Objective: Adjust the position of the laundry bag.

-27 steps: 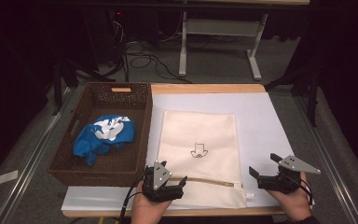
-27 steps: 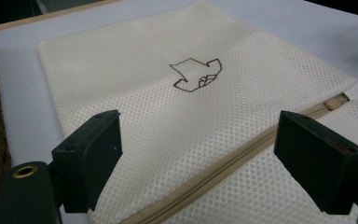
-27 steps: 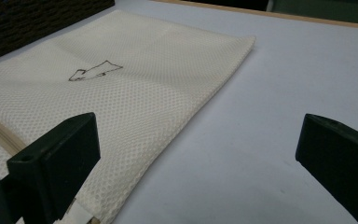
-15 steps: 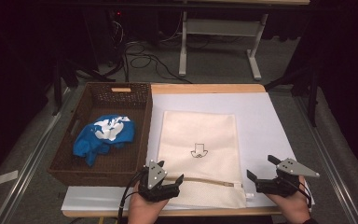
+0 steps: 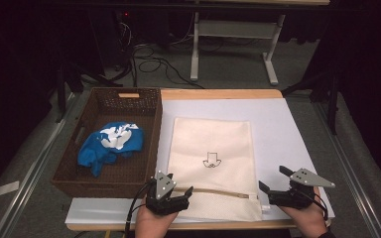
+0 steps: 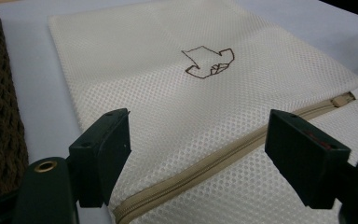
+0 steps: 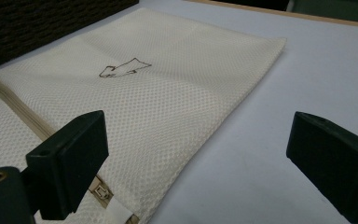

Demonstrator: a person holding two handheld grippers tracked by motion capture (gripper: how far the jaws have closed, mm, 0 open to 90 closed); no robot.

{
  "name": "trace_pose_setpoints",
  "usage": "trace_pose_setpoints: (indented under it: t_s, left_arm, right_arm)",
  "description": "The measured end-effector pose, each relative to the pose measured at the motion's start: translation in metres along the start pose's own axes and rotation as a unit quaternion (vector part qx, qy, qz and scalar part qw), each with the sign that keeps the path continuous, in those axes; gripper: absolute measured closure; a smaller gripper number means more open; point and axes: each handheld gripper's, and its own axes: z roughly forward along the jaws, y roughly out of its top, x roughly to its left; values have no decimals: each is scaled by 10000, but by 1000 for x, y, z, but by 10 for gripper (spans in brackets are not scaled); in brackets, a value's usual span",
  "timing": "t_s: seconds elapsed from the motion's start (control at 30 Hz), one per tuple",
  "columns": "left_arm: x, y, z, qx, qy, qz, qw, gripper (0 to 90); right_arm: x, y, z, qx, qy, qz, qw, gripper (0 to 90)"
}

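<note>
With your 2 grippers, left gripper [image 5: 171, 197] and right gripper [image 5: 279, 192], both gaping empty, pinch the limp, light mesh bag [image 5: 210, 163] beside what looks like its zip pull [image 7: 101, 192]

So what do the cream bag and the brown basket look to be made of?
The bag looks like fine synthetic mesh, matte cream: a regular grid of tiny holes covers it, with a tan zipper sewn across. The basket looks like woven wicker or rattan, dark brown and matte, judging by its braided walls; it could be a plastic imitation.
</note>
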Motion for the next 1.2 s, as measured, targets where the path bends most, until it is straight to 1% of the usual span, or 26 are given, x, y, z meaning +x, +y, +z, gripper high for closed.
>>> trace_pose_setpoints:
  t_s: [0.07,0.1,0.17,0.2,0.27,0.3,0.37,0.4,0.43,0.5,0.53,0.57,0.67,0.73,0.8,0.83,0.9,0.93,0.97,1.03,1.07,1.13,1.17,1.2]
  left_arm:
    - [0,-1,0,19,14,0,10000,231]
    - [0,-1,0,16,-3,-8,10000,233]
    - [0,-2,1,1,-10,-20,10000,234]
    - [0,-2,1,7,13,-22,10000,234]
    - [-1,-2,1,13,12,-26,10000,234]
    - [-1,-2,2,19,11,-15,10000,234]
    - [-2,-3,2,35,28,7,10000,234]
    - [-1,-3,2,43,38,4,10000,234]
    - [-1,-3,3,55,46,-7,10000,234]
    - [-1,-4,4,81,40,-29,10000,234]
    - [-1,-4,4,81,40,-29,10000,234]
    - [0,-5,5,111,52,-29,9999,234]
    - [0,-5,5,110,59,-17,9999,234]
    - [0,-5,5,115,81,5,9999,234]
    - [0,-5,5,134,72,-3,9999,234]
    - [-1,-5,5,145,85,1,9999,235]
    - [-1,-5,5,149,94,31,9998,235]
    - [-1,-5,5,178,100,62,9998,235]
    - [-1,-5,5,202,107,80,9997,235]
    - [-2,-6,6,231,125,109,9996,235]
    - [-2,-6,7,238,124,119,9996,235]
    - [-2,-6,8,295,142,131,9994,238]
    - [-2,-7,9,346,148,134,9992,242]
    - [-2,-7,10,428,141,126,9989,248]
  right_arm:
    - [1,0,3,67,61,2,10000,83]
    - [3,0,5,134,85,-2,9999,132]
    - [4,0,8,138,134,-63,9998,233]
    - [4,0,11,156,178,-71,9997,268]
    - [5,-1,16,278,152,-48,9995,327]
    - [5,-1,19,357,154,-12,9992,341]
    - [5,-3,25,520,151,-52,9985,360]
    - [5,-3,28,603,140,-17,9981,365]
    - [4,-3,31,657,189,23,9977,365]
    - [4,-3,37,720,181,29,9972,369]
    - [4,-3,37,720,181,29,9972,369]
    - [6,-2,43,824,236,30,9963,374]
    - [8,-3,53,1078,158,-51,9940,367]
    - [9,-5,57,1169,164,-68,9930,347]
    - [10,-7,60,1318,93,-177,9911,320]
    - [10,-8,62,1397,123,-145,9900,316]
    - [12,-9,62,1382,59,-235,9901,343]
    - [14,-9,61,1389,31,-252,9900,422]
    - [14,-9,60,1340,76,-304,9905,539]
    - [16,-10,59,1307,147,-358,9907,663]
    - [15,-10,58,1296,161,-350,9908,750]
    - [12,-10,56,1289,196,-334,9909,849]
    - [10,-9,55,1267,250,-276,9912,868]
    - [8,-9,54,1249,257,-244,9915,874]
